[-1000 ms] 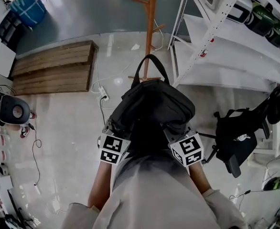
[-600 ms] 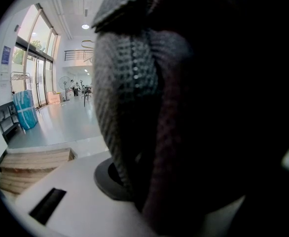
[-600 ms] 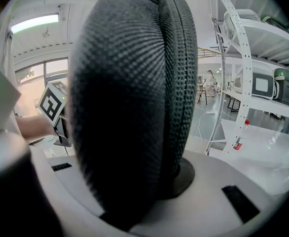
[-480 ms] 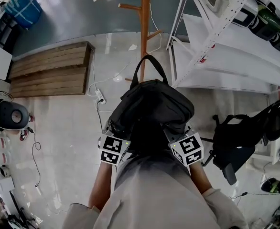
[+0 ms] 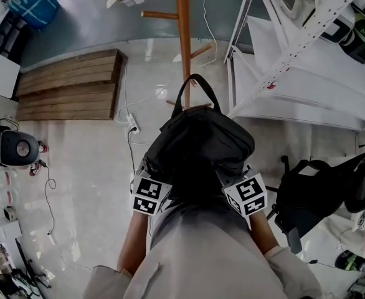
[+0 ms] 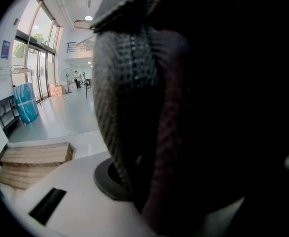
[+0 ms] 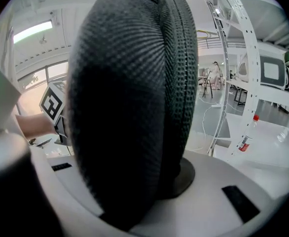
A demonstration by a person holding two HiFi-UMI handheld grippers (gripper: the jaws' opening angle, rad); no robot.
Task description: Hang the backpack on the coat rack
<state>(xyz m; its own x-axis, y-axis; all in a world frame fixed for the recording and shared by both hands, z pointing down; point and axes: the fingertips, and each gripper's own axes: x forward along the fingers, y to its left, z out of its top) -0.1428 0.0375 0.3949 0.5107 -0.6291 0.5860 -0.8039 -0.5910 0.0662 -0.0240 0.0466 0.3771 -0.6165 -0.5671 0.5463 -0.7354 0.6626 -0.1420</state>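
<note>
A black backpack (image 5: 198, 145) hangs in front of me in the head view, its top loop handle (image 5: 194, 83) standing up toward the wooden coat rack pole (image 5: 182, 36). The pole has short pegs (image 5: 157, 15) and rises just beyond the loop. My left gripper (image 6: 134, 181) is shut on a padded mesh strap (image 6: 129, 98) of the backpack, which fills its view. My right gripper (image 7: 154, 181) is shut on the other padded strap (image 7: 134, 98). In the head view only the two marker cubes (image 5: 149, 195) (image 5: 247, 195) show; the jaws are hidden under the bag.
White metal shelving (image 5: 294, 61) stands close at the right of the rack. A second black backpack (image 5: 313, 195) lies on the floor at the right. A wooden platform (image 5: 70, 86) sits at the left, with a power strip and cables (image 5: 131, 124) on the floor between.
Both grippers have carried the backpack forward toward the coat rack; the pole and shelving have come nearer and lower in the head view. The grips are unchanged.
</note>
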